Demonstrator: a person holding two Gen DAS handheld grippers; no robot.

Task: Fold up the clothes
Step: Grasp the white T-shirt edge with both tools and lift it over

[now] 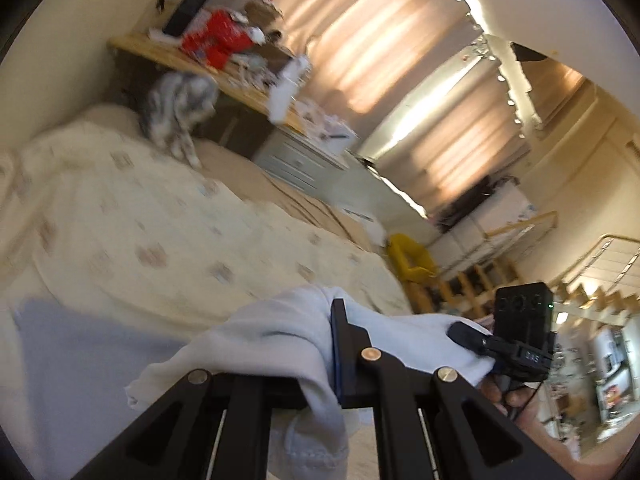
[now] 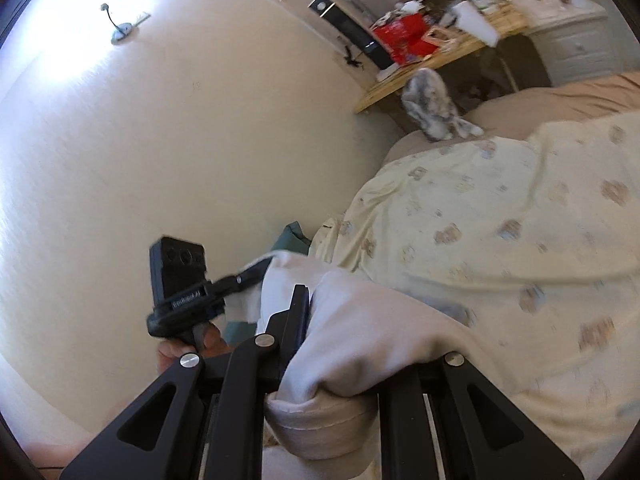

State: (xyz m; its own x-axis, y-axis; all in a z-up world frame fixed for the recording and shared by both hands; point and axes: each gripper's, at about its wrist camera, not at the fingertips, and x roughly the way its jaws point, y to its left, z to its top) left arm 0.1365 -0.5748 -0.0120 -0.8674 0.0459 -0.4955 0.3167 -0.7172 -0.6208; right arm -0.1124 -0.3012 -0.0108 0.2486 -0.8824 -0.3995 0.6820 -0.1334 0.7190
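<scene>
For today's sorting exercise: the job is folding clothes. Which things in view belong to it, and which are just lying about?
Part of the job:
- pale grey-white cotton garment
- left tongs
- right tongs
- cream patterned quilt-covered bed

Lying about:
- grey tabby cat
- red printed package
- yellow plastic chair
- long wooden desk

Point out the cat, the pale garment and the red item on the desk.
cat (image 1: pixel 176 112), left wrist view, on its striped back
pale garment (image 2: pixel 360 340), right wrist view, on its draped fold
red item (image 1: pixel 216 38), left wrist view, on its middle
</scene>
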